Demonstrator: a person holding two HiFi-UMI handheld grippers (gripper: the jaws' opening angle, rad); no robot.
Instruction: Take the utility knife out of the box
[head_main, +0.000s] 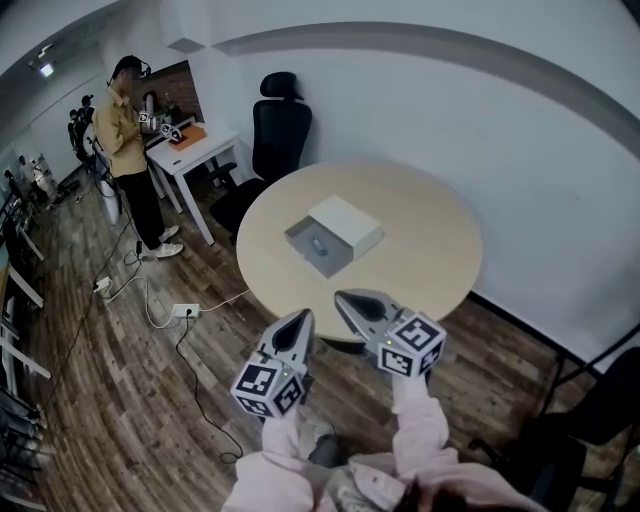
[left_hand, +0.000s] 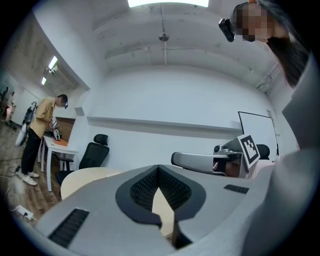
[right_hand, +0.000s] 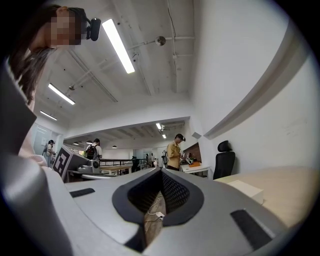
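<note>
You are holding the left claw (head_main: 304, 318) and right claw (head_main: 342, 297) clenched empty before the box (head_main: 348, 224) on the table (head_main: 430, 235).

We hold the left gripper (head_main: 300, 318) and the right gripper (head_main: 346, 298) side by side, both pointing level. Each has its fingers closed together on nothing. Our pink-sleeved forearms (head_main: 420, 425) reach forward behind them.

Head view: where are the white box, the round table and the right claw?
white box (head_main: 348, 222): head view, on its white cover.
round table (head_main: 425, 235): head view, bare top to the right of the box.
right claw (head_main: 340, 297): head view, between its shut tips.
</note>
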